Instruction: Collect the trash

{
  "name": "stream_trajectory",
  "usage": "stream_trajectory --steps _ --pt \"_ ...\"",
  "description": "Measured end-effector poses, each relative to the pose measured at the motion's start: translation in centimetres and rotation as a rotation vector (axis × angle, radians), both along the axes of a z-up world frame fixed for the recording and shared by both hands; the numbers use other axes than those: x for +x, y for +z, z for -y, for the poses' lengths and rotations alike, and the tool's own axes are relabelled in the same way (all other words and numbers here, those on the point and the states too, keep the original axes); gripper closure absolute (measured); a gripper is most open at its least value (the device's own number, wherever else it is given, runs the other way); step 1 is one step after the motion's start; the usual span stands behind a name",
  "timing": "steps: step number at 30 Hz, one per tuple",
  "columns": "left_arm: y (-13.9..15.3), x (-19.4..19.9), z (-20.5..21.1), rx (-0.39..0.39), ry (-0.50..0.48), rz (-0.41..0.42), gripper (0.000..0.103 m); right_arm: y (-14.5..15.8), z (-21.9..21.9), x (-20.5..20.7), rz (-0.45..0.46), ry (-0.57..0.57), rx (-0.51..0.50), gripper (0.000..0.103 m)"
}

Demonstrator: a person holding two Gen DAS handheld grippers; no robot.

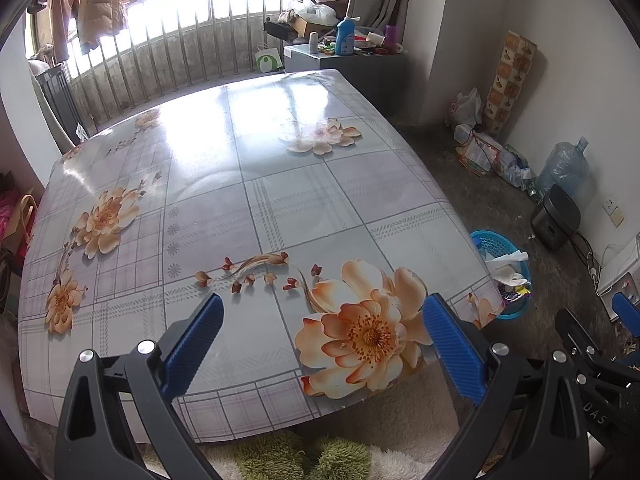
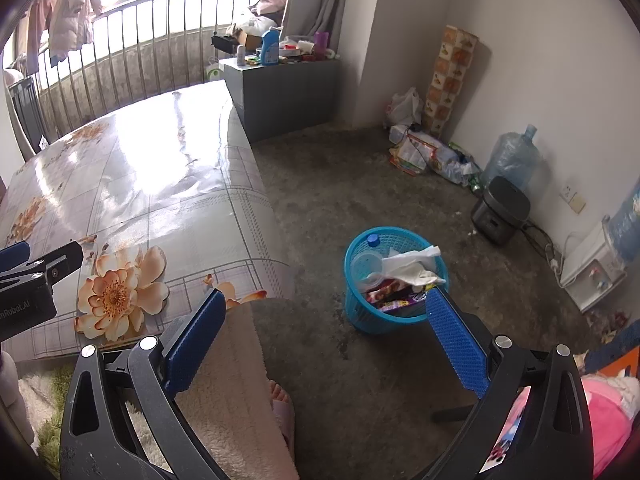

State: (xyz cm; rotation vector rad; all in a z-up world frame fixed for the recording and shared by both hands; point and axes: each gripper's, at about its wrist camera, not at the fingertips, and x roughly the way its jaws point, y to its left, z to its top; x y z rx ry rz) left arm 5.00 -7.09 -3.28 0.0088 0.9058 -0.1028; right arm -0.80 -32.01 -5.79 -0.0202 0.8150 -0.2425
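Observation:
A blue plastic basket [image 2: 360, 316] stands on the floor beside the table, holding a white tissue [image 2: 412, 266], a clear cup with a blue-capped bottle, and colourful wrappers [image 2: 394, 294]. In the left wrist view the same basket [image 1: 490, 240] shows past the table's right edge. My right gripper [image 2: 324, 308] is open above the floor near the basket, with nothing between its fingers. My left gripper [image 1: 322, 312] is open over the floral table [image 1: 280, 200], also holding nothing. The left gripper's black body [image 2: 36, 276] shows at the left edge of the right wrist view.
A person's leg in a fleecy cream garment [image 2: 236, 380] and a slippered foot [image 2: 282, 400] lie below my right gripper. Along the right wall are a black rice cooker [image 2: 500, 210], a water jug [image 2: 510, 160], bags and a white appliance [image 2: 592, 272]. A cluttered grey cabinet [image 2: 280, 88] stands behind the table.

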Motion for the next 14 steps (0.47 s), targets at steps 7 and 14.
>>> stream_trajectory --steps 7,14 --pt "0.02 0.0 0.01 0.001 0.001 0.0 0.005 0.01 0.05 0.03 0.0 0.002 0.001 0.007" --pt "-0.1 0.12 -0.28 -0.002 0.005 -0.008 0.005 0.05 0.2 0.15 0.0 0.009 0.0 0.007"
